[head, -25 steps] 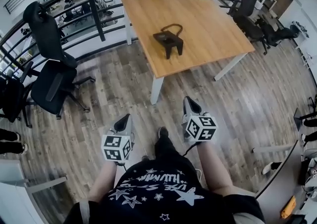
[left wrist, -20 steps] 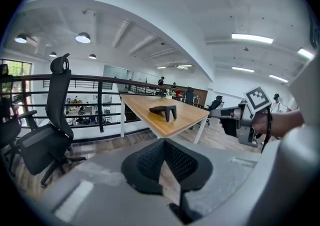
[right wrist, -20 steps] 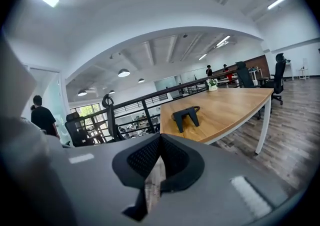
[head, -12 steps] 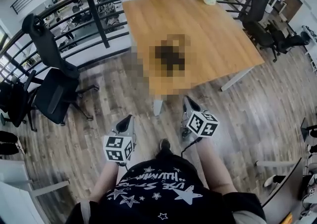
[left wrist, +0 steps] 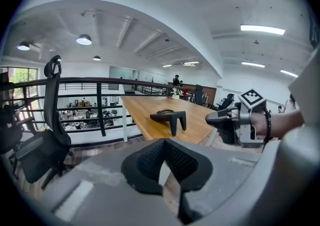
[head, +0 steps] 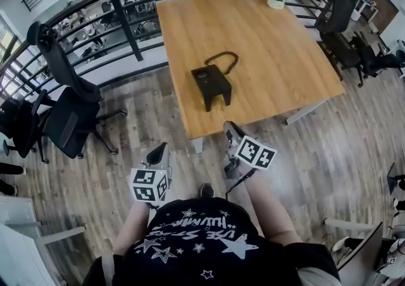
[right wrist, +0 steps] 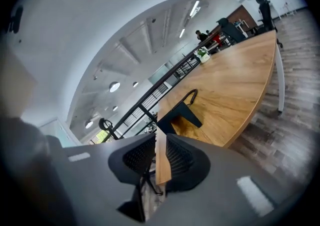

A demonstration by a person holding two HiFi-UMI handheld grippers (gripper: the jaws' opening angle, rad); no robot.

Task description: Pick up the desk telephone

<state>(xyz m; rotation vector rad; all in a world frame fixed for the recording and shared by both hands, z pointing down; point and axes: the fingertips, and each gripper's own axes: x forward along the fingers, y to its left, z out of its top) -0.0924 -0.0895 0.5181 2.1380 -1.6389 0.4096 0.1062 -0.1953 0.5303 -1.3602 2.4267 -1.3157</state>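
Right gripper [head: 230, 130] has its jaws opening on nothing, and left gripper [head: 161, 150] is barely parted and empty. Ahead of both, the desk telephone [head: 211, 83] sits untouched on the table [head: 278, 57] — we still have to reach, grip and lift.

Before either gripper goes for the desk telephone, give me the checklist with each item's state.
Desk telephone in plain view on the table, near its front edge: ok.
Left gripper empty, fingers slightly apart: ok.
Right gripper empty, fingers opening: ok.
Finger gaps wide enough for the telephone: not ok, both narrow.
Grippers at the telephone: not ok, both short of it.
Cord behind it free to lift: cannot tell.
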